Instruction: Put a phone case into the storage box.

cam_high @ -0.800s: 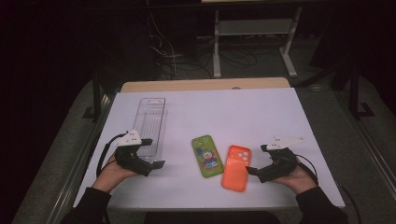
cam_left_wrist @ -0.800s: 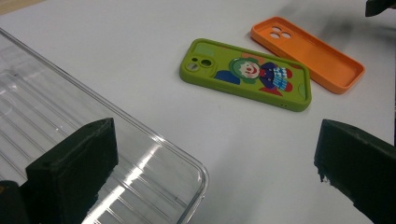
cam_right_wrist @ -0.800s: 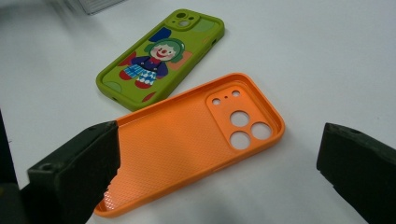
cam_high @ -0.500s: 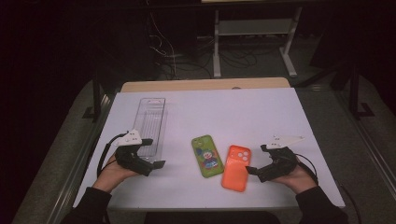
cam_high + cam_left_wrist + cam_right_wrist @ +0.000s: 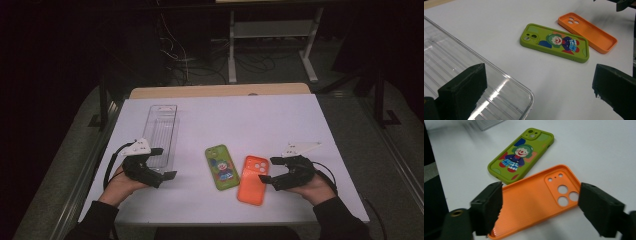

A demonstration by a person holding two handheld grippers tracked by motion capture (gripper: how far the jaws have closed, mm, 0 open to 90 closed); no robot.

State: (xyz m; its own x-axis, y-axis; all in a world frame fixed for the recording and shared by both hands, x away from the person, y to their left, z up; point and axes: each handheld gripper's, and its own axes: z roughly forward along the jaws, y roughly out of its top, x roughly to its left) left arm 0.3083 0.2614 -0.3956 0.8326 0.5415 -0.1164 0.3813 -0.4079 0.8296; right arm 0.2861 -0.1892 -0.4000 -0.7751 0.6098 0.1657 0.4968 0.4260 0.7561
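right gripper (image 5: pixel 266 172) jaws straddle the orange phone case (image 5: pixel 251 180), not pressing; left gripper (image 5: pixel 165 163) jaws gape by the clear tray (image 5: pixel 161 131).

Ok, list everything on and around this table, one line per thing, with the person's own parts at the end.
table: 1, white top with a tan wooden strip at the far edge, centre of the high view.
clear tray: 1, transparent plastic, long and ribbed, on the table's left part, empty.
green phone case: 1, green with a clown picture, flat on the table, picture up, left of the orange one.
orange phone case: 1, orange, flat, open side up, beside the green one.
metal stand: 1, grey, on the floor beyond the table.
cables: several, dark, on the floor behind the table.
left claw: 1, black, open, by the tray's near end.
right claw: 1, black, open, jaws either side of the orange case's edge.
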